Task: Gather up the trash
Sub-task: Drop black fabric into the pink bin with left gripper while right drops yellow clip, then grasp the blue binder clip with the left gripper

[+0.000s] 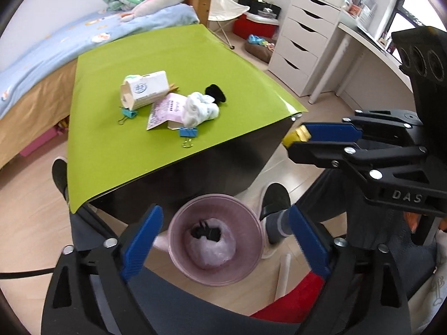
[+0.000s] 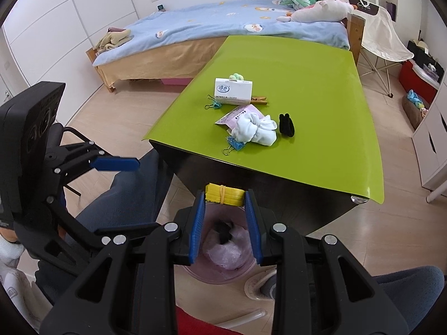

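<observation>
A pink trash bin (image 1: 218, 270) with a plastic liner and a black item inside stands on the floor below the table's near edge; it also shows in the right wrist view (image 2: 223, 272). My right gripper (image 2: 225, 195) is shut on a yellow bundle bound with a rubber band (image 2: 223, 194), held above the bin; it also shows in the left wrist view (image 1: 296, 136). My left gripper (image 1: 223, 223) is open and empty above the bin. On the green table (image 2: 321, 97) lie a white box (image 2: 233, 90), a pink packet (image 2: 240, 114), a white sock (image 2: 257, 131) and a black item (image 2: 286, 124).
Blue binder clips (image 1: 188, 134) and a clothespin (image 2: 258, 100) lie among the items. A bed (image 2: 209, 28) stands beyond the table, a white drawer unit (image 1: 307, 36) to the right. My legs and shoes (image 1: 275, 203) are near the bin.
</observation>
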Action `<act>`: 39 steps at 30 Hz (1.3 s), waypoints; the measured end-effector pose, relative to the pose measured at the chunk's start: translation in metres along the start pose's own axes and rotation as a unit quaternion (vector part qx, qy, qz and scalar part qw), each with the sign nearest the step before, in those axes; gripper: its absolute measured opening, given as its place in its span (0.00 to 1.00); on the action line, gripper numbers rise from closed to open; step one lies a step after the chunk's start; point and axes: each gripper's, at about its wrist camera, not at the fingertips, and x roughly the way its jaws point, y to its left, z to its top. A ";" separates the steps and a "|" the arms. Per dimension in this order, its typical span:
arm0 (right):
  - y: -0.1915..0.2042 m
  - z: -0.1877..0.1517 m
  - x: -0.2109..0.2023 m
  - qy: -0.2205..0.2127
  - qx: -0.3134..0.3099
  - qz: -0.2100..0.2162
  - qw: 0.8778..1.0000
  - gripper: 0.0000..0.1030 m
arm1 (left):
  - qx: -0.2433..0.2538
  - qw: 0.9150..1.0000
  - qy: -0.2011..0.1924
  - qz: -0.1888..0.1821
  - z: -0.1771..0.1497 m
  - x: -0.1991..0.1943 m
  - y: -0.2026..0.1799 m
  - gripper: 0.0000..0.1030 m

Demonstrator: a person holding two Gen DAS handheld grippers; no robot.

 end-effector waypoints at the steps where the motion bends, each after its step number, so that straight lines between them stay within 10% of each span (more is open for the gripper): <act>1: 0.001 0.000 0.001 0.001 -0.001 0.001 1.000 0.28 | -0.003 1.000 -0.005 0.006 0.000 -0.002 0.002 0.91; 17: 0.023 -0.004 0.011 0.020 -0.032 0.036 0.999 0.29 | -0.059 0.997 -0.045 0.035 -0.012 -0.037 0.040 0.92; 18: 0.024 -0.004 0.012 0.020 -0.033 0.038 0.999 0.32 | -0.061 0.996 -0.046 0.036 -0.013 -0.038 0.042 0.92; 20: 0.025 -0.004 0.013 0.020 -0.034 0.040 0.998 0.76 | -0.063 0.996 -0.048 0.038 -0.014 -0.039 0.044 0.92; 22: 0.024 -0.005 0.012 0.011 -0.031 0.040 0.999 0.86 | -0.065 0.996 -0.049 0.037 -0.015 -0.040 0.045 0.92; 39: 0.011 -0.004 0.012 0.014 -0.006 0.008 1.000 0.95 | -0.057 0.997 -0.047 0.034 -0.014 -0.035 0.041 0.93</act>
